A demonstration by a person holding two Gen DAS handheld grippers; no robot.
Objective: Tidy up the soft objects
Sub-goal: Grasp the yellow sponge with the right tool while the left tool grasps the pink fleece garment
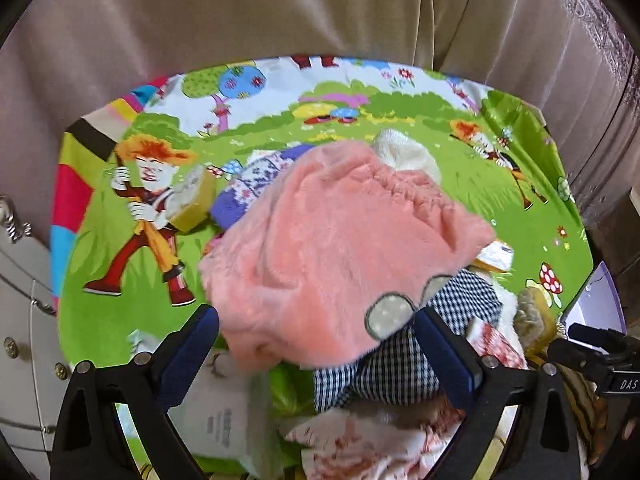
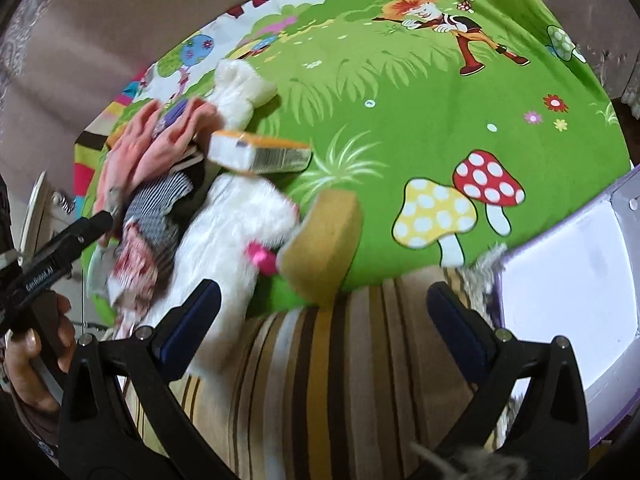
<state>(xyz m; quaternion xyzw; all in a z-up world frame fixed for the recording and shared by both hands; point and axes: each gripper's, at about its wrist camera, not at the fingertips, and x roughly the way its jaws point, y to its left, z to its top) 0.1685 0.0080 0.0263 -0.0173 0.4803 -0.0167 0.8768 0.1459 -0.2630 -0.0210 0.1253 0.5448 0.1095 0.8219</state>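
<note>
Mostly, the pink fleece garment [image 1: 336,248] covers the clothes pile on the cartoon sheet [image 1: 460,192], hiding what lies beneath. Both the left gripper [image 1: 318,344] and right gripper [image 2: 324,312] stand wide apart, holding nothing.

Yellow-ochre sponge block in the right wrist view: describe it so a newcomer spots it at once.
On the green cartoon-print sheet, find the red white-spotted mushroom. Left of it, beside the white plush toy, lies the yellow-ochre sponge block. Unlike the neighbouring fluffy fabrics, it is plain and straight-edged.
</note>
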